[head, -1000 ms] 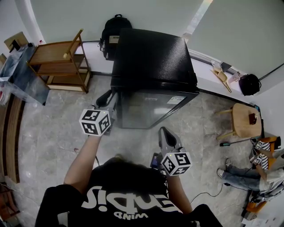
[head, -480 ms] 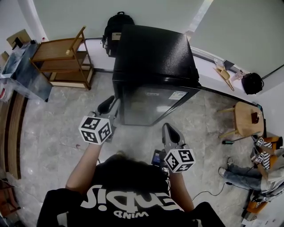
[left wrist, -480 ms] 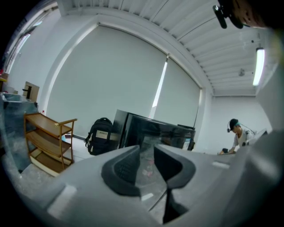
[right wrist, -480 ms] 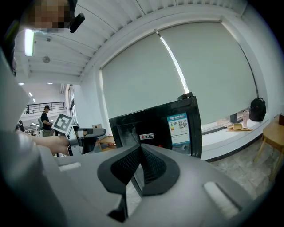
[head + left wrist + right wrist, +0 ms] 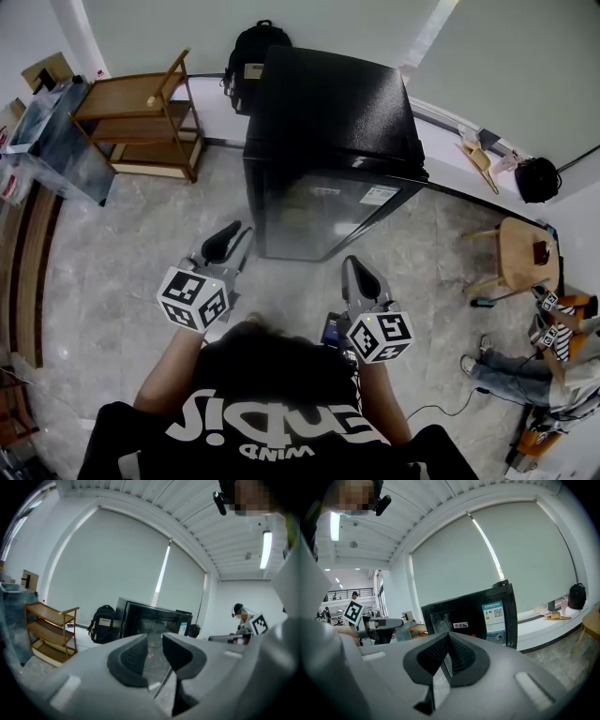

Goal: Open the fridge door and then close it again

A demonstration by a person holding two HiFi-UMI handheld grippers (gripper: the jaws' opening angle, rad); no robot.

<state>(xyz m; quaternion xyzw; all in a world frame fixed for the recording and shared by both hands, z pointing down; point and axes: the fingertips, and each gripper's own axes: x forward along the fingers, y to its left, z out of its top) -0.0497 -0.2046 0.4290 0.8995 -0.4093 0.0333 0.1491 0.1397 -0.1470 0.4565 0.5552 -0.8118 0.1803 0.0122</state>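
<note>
Left tool (image 5: 234, 240): the jaws stand a narrow gap apart. Nothing sits between the pads; in the left gripper view only the fridge door shows through the gap. It holds nothing.
Right tool (image 5: 354, 269): in the right gripper view the 2 pads meet at their tips. It is closed on nothing.
Left tool, place: in front of the fridge (image 5: 328, 112), off the door's left edge as the head view shows it. It is clear of the door and aimed roughly level at it.
Right tool, place: in front of the fridge, opposite the door's right half, also clear of it.
Reason for posture (judgement): 1 tool slightly parted and facing a door edge suits pinching or hooking that edge. The closed right tool appears idle.
Fridge door (image 5: 319, 216): a dark glossy front with stickers near its upper right corner. It looks flush with the cabinet along both side edges, so it is judged shut.
Task standing (judgement): the door is shut and neither tool is on it. The frames do not settle whether the opening is still to come or the closing is already done.
Hinge side: cannot be told.
Surroundings: a wooden shelf rack (image 5: 141, 112) stands left of the fridge. A backpack (image 5: 253, 52) leans by the fridge's rear left corner. A small stool (image 5: 520, 246) stands to the fridge's right. All are apart from the door front.
Risk (judgement): the smooth door face offers little purchase, and the narrow jaw gap may need widening to take the door's edge.
</note>
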